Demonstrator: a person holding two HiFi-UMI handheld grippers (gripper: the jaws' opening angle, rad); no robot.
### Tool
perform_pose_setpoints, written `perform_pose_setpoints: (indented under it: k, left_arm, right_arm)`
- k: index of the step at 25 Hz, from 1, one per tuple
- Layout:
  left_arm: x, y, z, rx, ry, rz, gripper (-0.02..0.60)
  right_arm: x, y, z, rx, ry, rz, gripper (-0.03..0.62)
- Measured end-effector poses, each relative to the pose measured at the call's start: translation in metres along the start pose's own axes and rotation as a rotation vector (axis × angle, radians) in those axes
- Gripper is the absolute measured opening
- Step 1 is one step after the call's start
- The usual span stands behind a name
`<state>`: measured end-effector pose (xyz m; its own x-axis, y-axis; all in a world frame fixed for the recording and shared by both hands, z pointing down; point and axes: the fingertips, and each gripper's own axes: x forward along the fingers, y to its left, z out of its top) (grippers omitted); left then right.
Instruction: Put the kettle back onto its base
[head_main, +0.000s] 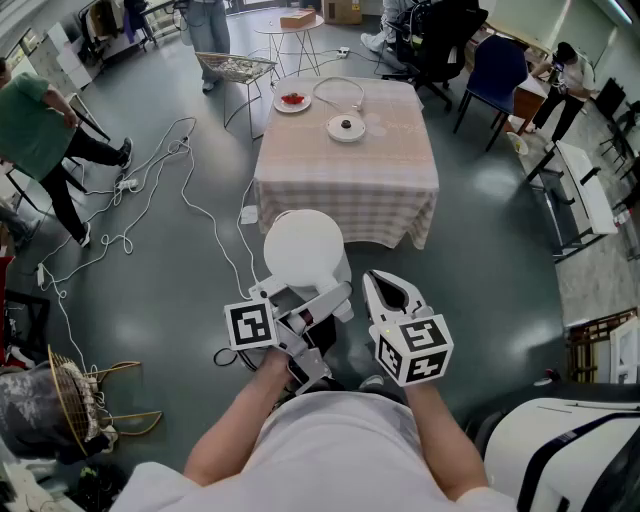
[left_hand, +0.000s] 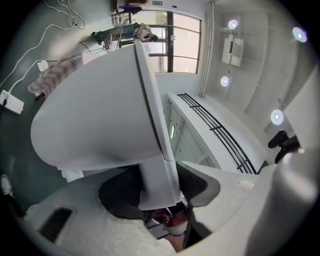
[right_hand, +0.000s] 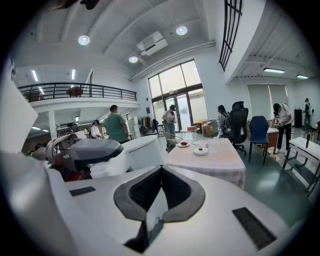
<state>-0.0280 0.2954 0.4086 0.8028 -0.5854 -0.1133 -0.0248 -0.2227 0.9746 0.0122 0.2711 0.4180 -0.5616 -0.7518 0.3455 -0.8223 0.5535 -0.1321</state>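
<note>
Handle (left_hand: 159, 175) of white plastic kettle (head_main: 303, 250) clamped in left gripper (head_main: 318, 305); right gripper (head_main: 386, 286) clenched empty; I'm aiming upright for round white base (head_main: 346, 127).

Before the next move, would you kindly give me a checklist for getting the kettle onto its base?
1. Left claw clamped on the handle of the kettle: ok.
2. Right claw shut and empty: ok.
3. Base bare, nothing on it: ok.
4. Kettle over the base: not ok; it hangs over the floor, short of the table.
5. Plate apart from the base: ok.
6. Cord of the base plugged in: cannot tell.
</note>
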Motion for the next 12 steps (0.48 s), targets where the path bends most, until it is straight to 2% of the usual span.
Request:
perform_pose_setpoints:
  k: [12]
  left_arm:
    - [-0.006, 0.003, 0.019, -0.006, 0.012, -0.013, 0.212]
  right_arm:
    - [0.014, 0.007, 0.008, 0.002, -0.016, -0.013, 0.005]
